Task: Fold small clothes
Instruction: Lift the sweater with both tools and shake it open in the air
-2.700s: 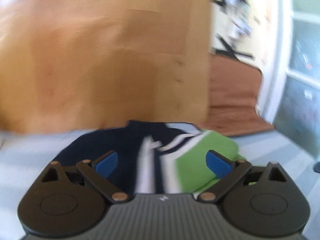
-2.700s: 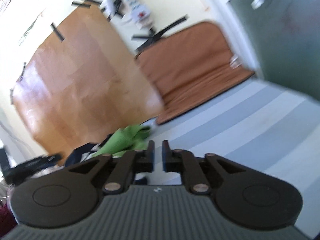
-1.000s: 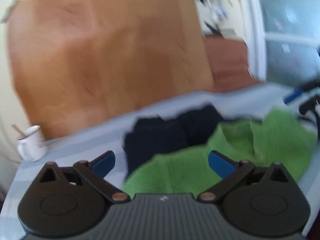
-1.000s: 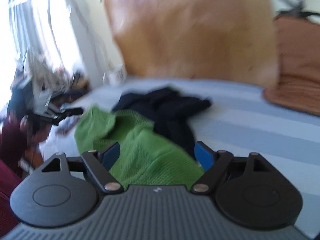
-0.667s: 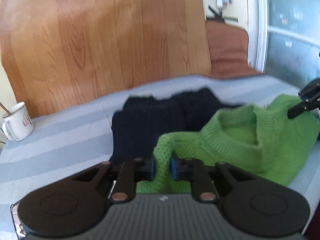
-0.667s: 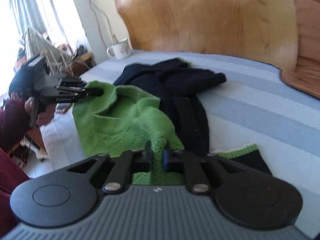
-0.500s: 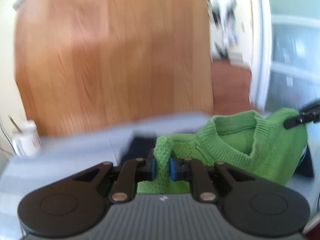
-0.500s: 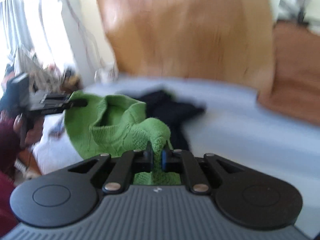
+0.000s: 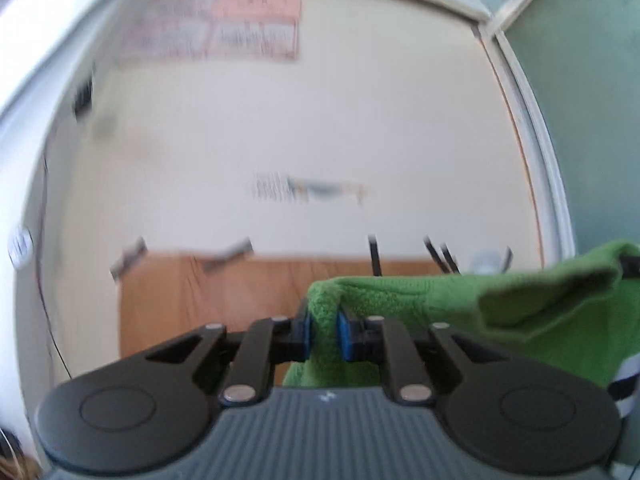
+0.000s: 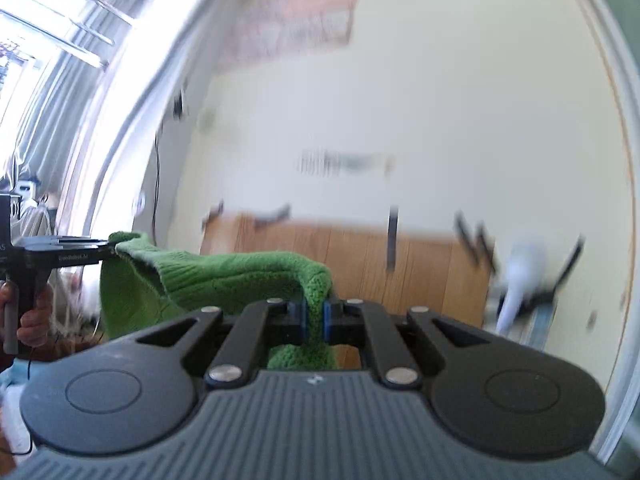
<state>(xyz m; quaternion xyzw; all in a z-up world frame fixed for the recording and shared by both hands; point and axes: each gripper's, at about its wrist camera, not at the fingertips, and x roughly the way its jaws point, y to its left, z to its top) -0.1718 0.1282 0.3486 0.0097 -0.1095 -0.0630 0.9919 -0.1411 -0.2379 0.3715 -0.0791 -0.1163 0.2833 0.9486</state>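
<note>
A green knit sweater [image 9: 500, 312] hangs in the air between my two grippers. My left gripper [image 9: 323, 334] is shut on one shoulder of it. My right gripper [image 10: 315, 320] is shut on the other shoulder of the green sweater [image 10: 224, 276]. In the right wrist view the left gripper [image 10: 64, 256] shows at the far left, holding the sweater's far end. Both cameras point up at the wall, so the bed and the other clothes are hidden.
A wooden board [image 9: 208, 292] leans against the cream wall [image 9: 320, 120] ahead. A poster [image 9: 224, 24] hangs high on the wall. A window with curtains [image 10: 52, 80] is on the left. A door frame [image 9: 532, 140] is on the right.
Both grippers shut on the green sweater's shoulders and lifted it off the bed. The cameras have tilted upward, so the bed and dark clothes have dropped out of view.
</note>
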